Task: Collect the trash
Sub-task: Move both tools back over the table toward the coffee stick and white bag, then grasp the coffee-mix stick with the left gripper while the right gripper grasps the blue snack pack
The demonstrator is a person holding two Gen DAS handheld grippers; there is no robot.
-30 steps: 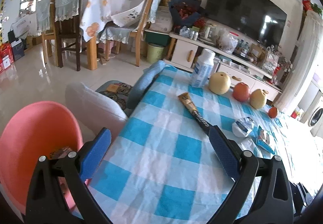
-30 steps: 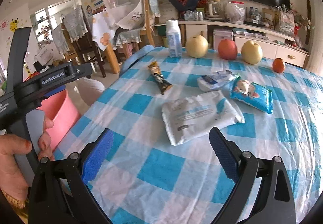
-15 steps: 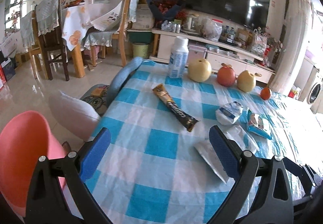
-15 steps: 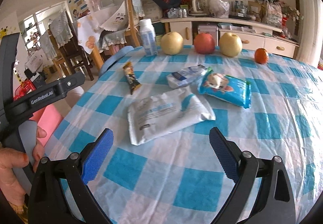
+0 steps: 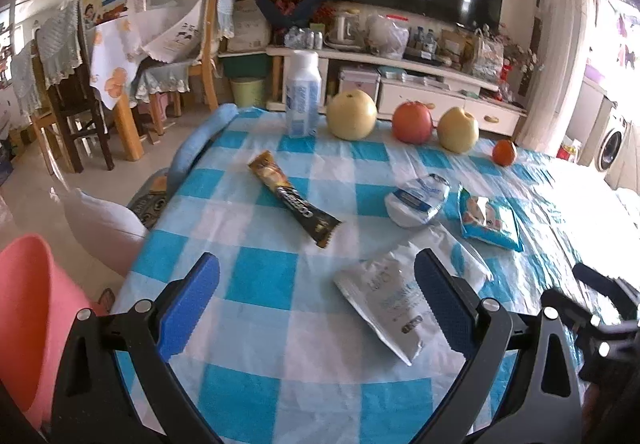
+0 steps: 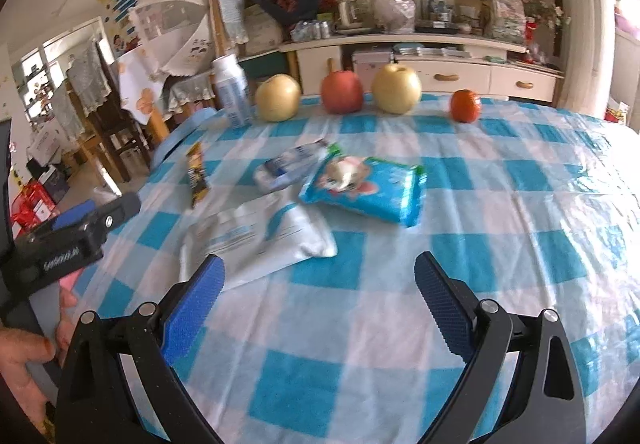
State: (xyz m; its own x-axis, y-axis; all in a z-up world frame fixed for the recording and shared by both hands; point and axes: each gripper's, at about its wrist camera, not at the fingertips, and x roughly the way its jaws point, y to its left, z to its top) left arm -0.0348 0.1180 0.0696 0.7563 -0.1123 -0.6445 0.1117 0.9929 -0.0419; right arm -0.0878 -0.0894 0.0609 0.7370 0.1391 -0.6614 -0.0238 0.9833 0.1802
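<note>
My left gripper (image 5: 316, 296) hangs over the checked tablecloth (image 5: 256, 276), fingers spread, holding nothing. My right gripper (image 6: 318, 296) is spread and bare too. Four wrappers lie mid-table: a brown snack bar (image 5: 294, 197), a white pouch (image 6: 256, 236), a crumpled white packet (image 6: 290, 165) and a blue packet (image 6: 366, 189). A pink bin (image 5: 28, 320) stands off the table's left edge.
</note>
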